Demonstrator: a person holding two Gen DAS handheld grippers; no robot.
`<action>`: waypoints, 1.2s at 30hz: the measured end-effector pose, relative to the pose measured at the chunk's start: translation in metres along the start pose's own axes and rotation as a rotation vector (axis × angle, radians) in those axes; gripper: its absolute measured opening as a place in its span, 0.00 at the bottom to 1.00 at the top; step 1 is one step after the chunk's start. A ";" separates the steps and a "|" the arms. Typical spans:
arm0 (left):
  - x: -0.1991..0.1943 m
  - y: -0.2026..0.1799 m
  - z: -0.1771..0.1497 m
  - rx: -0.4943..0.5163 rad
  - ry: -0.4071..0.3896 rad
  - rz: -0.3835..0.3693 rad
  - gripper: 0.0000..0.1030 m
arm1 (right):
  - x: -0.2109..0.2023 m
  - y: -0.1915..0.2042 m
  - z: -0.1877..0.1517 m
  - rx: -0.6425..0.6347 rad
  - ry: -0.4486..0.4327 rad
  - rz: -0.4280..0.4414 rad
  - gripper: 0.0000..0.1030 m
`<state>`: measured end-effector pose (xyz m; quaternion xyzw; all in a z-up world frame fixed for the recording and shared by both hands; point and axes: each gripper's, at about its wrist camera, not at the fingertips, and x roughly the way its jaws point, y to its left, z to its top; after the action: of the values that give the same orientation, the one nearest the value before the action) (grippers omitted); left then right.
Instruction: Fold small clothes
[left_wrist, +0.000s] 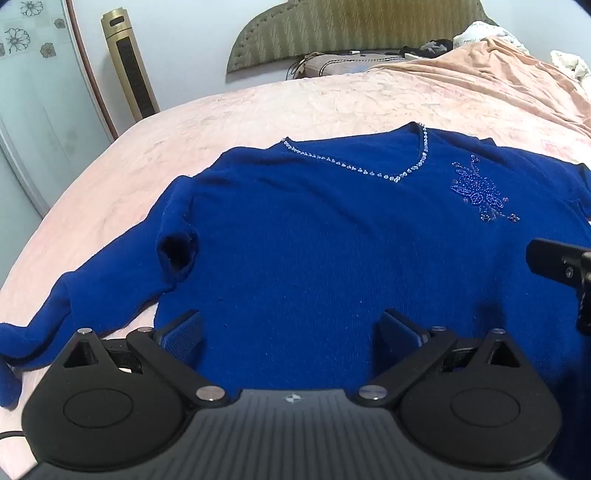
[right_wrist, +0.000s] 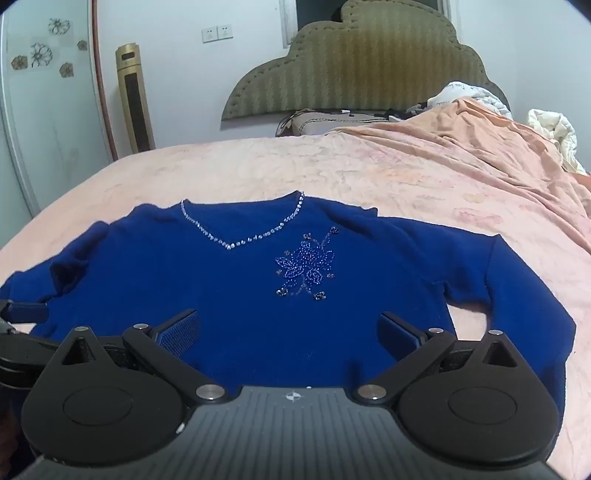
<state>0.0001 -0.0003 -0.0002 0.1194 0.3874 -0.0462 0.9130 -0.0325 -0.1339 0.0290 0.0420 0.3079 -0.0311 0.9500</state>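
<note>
Both grippers are hovering nearest the lens, over the lower body of the sweater: the left gripper (left_wrist: 291, 332) is standing with its jaws spread wide and nothing between them, and the right gripper (right_wrist: 290, 332) is doing the same. The blue sweater (right_wrist: 236, 288) is lying face up and mostly flat on the pink bedspread (right_wrist: 258, 170), its beaded V-neck (right_wrist: 240, 236) pointing toward the headboard (right_wrist: 365, 70) and its beaded flower (right_wrist: 306, 269) sitting on the chest. Folding is not yet begun, and several things are looking risky. The sleeve on the left gripper's side (left_wrist: 74, 295) is lying bunched, with a dark pucker at the armpit (left_wrist: 177, 251), so a fold made without smoothing it is likely to be trapping a lump inside. The other sleeve (right_wrist: 517, 295) is bending back on itself near the bed's edge, and it could be dragging crooked if only the body is lifted. The knit is probably soft and stretchy, so pads closing on a single layer may be pulling the front away from the back instead of carrying both. Pads closing near the beadwork could be snagging or slipping on it. The bedspread is wrinkled and soft beneath, so a low pinch may be catching bedding together with the hem. With the two grippers working so near each other, one visible at the edge of the other's view, they may also be bumping.
</note>
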 end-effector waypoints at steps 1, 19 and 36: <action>0.000 0.000 0.000 0.000 -0.001 0.000 1.00 | 0.000 0.000 0.000 -0.002 -0.001 -0.005 1.00; -0.001 0.003 -0.005 -0.017 -0.026 -0.012 1.00 | 0.005 0.004 -0.009 -0.037 0.031 -0.017 1.00; 0.004 -0.004 -0.003 -0.007 0.002 -0.020 1.00 | -0.003 0.001 -0.009 -0.044 -0.004 -0.004 1.00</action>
<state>0.0002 -0.0030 -0.0055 0.1123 0.3895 -0.0541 0.9125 -0.0397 -0.1318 0.0238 0.0205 0.3068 -0.0261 0.9512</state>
